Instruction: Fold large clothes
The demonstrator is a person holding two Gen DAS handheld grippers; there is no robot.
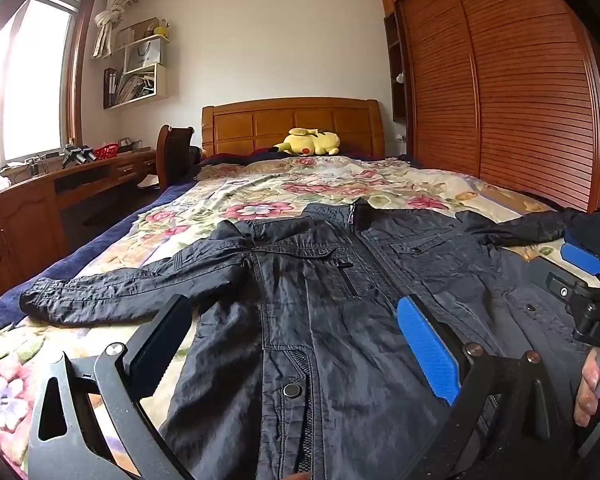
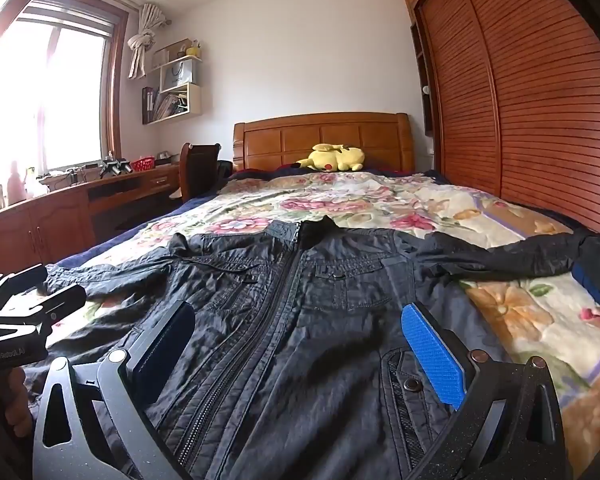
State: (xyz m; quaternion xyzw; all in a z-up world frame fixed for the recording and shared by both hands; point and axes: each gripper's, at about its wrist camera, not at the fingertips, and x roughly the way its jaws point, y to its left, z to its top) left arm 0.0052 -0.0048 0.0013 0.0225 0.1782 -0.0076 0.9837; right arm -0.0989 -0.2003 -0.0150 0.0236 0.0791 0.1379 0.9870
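Left wrist view, bottom of frame: left tool [image 1: 296, 340] spread wide, nothing between its fingers; dark pad at lower left, blue pad [image 1: 428, 350] at lower right. Both sit above the lower front of a dark jacket [image 1: 300, 280].

Right edge of the same view: the right tool [image 1: 588, 280] shows in part, with a hand [image 1: 592, 384] gripping its handle at lower right.

Right wrist view, bottom of frame: right tool [image 2: 300, 344] likewise wide, empty between the fingers, poised over the jacket [image 2: 300, 300] hem area. Whether either tool touches the cloth cannot be told. At the left edge, the left tool [image 2: 24, 304] is partly visible above a hand [image 2: 8, 404].

Jacket: lies front up on the bed [image 1: 260, 184], zipper closed and running up the centre of frame to the collar, which points towards the headboard. One sleeve [image 1: 120, 292] stretches to the left of frame, the other [image 2: 512, 256] to the right. Fabric wrinkled; chest pockets and snaps visible.

Beneath it: floral bedspread [image 2: 380, 200].

Further back, upper centre: yellow plush toy [image 1: 308, 143] lying against the wooden headboard [image 1: 292, 120].

Left of frame: wooden table [image 1: 60, 184] below a bright window, carrying small clutter including a red basket [image 1: 107, 151]; a chair [image 1: 174, 152] stands at it. Wall shelves [image 1: 138, 68] above.

Right of frame: slatted wooden wardrobe doors [image 1: 520, 100].
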